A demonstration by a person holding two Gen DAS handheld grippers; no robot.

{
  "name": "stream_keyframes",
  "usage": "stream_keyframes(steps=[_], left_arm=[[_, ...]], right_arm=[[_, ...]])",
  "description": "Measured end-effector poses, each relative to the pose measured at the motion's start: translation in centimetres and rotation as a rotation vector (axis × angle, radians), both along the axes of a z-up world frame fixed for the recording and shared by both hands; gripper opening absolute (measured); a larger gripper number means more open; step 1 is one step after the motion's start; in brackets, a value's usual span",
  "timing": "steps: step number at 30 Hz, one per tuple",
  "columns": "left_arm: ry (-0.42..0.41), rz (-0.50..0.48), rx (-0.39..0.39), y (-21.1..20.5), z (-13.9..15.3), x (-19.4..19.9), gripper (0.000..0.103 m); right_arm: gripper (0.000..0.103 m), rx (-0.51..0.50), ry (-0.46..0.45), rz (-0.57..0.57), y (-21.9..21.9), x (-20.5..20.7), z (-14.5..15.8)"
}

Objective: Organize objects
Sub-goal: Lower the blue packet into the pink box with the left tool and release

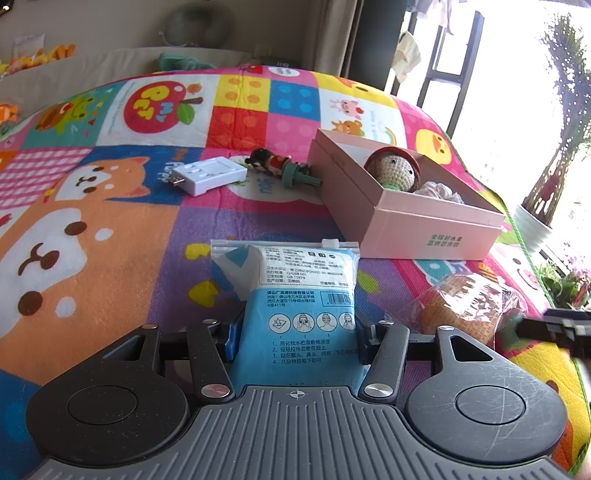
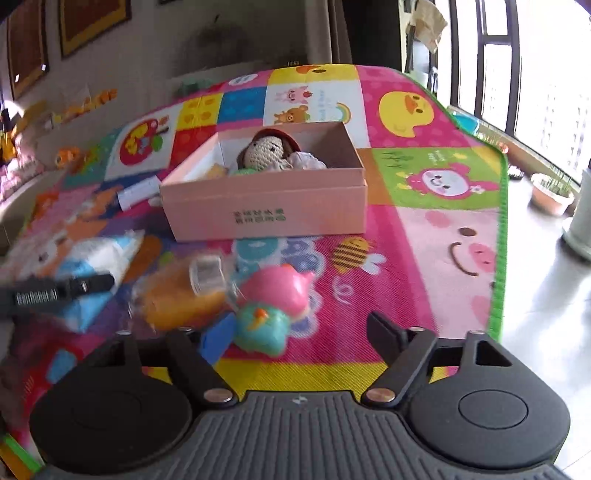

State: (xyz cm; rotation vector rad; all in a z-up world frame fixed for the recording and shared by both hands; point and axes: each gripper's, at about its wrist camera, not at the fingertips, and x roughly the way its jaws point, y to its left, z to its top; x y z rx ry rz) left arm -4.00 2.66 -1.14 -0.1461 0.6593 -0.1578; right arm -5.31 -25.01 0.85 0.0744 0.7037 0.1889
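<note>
While left gripper (image 1: 295, 341) clamps one blue pouch (image 1: 299, 306), right gripper (image 2: 295, 332) open, one pink box (image 2: 264, 199).

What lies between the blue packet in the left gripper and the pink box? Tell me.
Nothing visible blocks it. The left gripper is shut on the blue packet, and only bare play mat lies between it and the open pink box. The wrapped orange item sits off to the right.

A home living room: cartoon play mat (image 1: 110, 206), framed pictures (image 2: 92, 22), balcony plants (image 1: 543, 206).
</note>
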Motion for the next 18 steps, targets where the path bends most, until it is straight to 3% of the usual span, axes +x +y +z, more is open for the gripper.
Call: stream_keyframes(steps=[3,5,6,7,10,13,18], left_arm=[[0.0,0.002,-0.015,0.0,0.1,0.0,0.059],[0.003,0.002,-0.032,0.2,0.1,0.1,0.059],[0.007,0.001,-0.036,0.2,0.2,0.1,0.058],[0.013,0.002,-0.041,0.4,0.4,0.1,0.057],[-0.01,-0.025,-0.099,0.7,2.0,-0.2,0.056],[-0.089,-0.09,-0.082,-1.0,5.4,0.7,0.056],[-0.114,-0.149,-0.143,-5.4,8.7,7.0,0.057]], right_arm=[[0.073,0.031,0.005,-0.001,0.6,1.6,-0.2],[0.065,0.026,0.022,0.011,1.0,2.5,-0.8],[0.053,0.034,0.037,0.02,1.1,2.8,-1.0],[0.049,0.036,0.051,0.025,1.1,2.9,-1.2],[0.049,0.003,0.016,0.03,0.9,2.0,-1.3],[0.049,0.003,-0.002,0.008,0.0,1.1,-1.8],[0.049,0.018,-0.032,-0.021,-0.3,0.7,-1.9]])
